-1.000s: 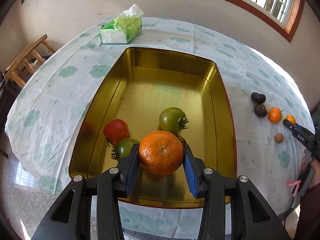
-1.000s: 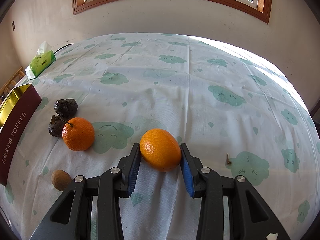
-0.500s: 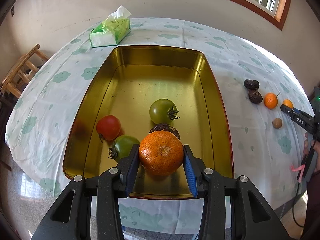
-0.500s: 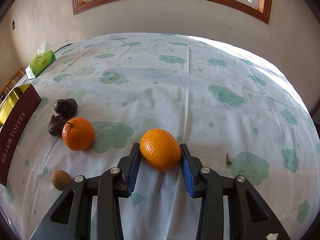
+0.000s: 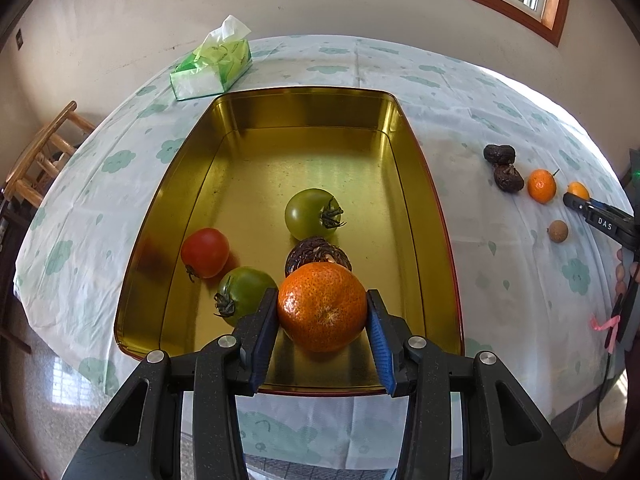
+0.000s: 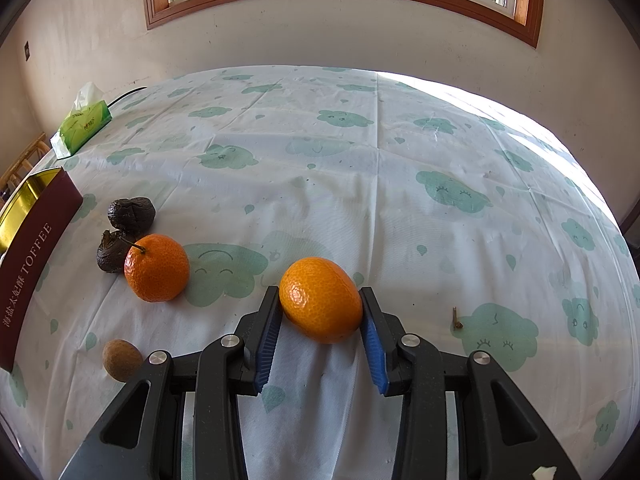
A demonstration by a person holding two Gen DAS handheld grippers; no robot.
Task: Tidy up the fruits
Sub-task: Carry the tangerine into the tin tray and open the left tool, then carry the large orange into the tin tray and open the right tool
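Observation:
My left gripper (image 5: 322,312) is shut on a large orange mandarin (image 5: 322,306), held above the near end of the gold tin tray (image 5: 416,184). In the tray lie a red tomato (image 5: 205,252), two green tomatoes (image 5: 310,213) (image 5: 244,294) and a dark wrinkled fruit (image 5: 316,252). My right gripper (image 6: 320,308) is shut on a smaller orange (image 6: 321,299) resting on the tablecloth. Left of it lie another mandarin (image 6: 157,267), two dark wrinkled fruits (image 6: 131,212) (image 6: 110,254) and a small brown fruit (image 6: 122,360).
A green tissue box (image 5: 212,66) stands beyond the tray's far end. A wooden chair (image 5: 40,160) is off the table's left side. The tray's red side (image 6: 28,264) is at the right wrist view's left edge. A small twig (image 6: 457,318) lies to the right.
My left gripper has drawn back and risen with the mandarin, so the dark fruit in the tray now shows. The right gripper and its orange have not moved.

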